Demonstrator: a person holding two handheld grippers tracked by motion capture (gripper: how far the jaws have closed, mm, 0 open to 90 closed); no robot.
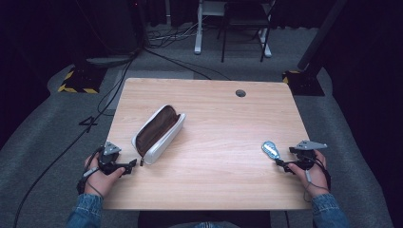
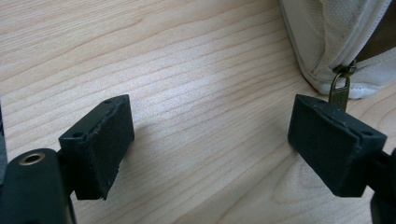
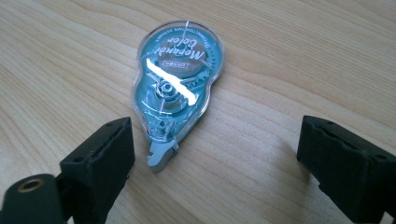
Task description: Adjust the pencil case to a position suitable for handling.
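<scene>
Counter (image 1: 214, 142) of pale wood carries an unzipped white fabric pencil case with brown lining (image 1: 158, 133) at left and a teal translucent correction-tape dispenser (image 1: 271, 150) at right. Left hand-held gripper (image 2: 210, 140) gapes wide, empty, beside the case's brass zipper pull (image 2: 339, 89). Right hand-held gripper (image 3: 215, 156) gapes wide, empty, just short of the dispenser.

**Open case and tape dispenser on the surface**

A white fabric pencil case (image 1: 159, 134) with brown lining lies unzipped, diagonal, left of centre. A teal, clear-shelled correction tape dispenser (image 1: 271, 150) lies flat near the right edge, well apart from it.
</scene>
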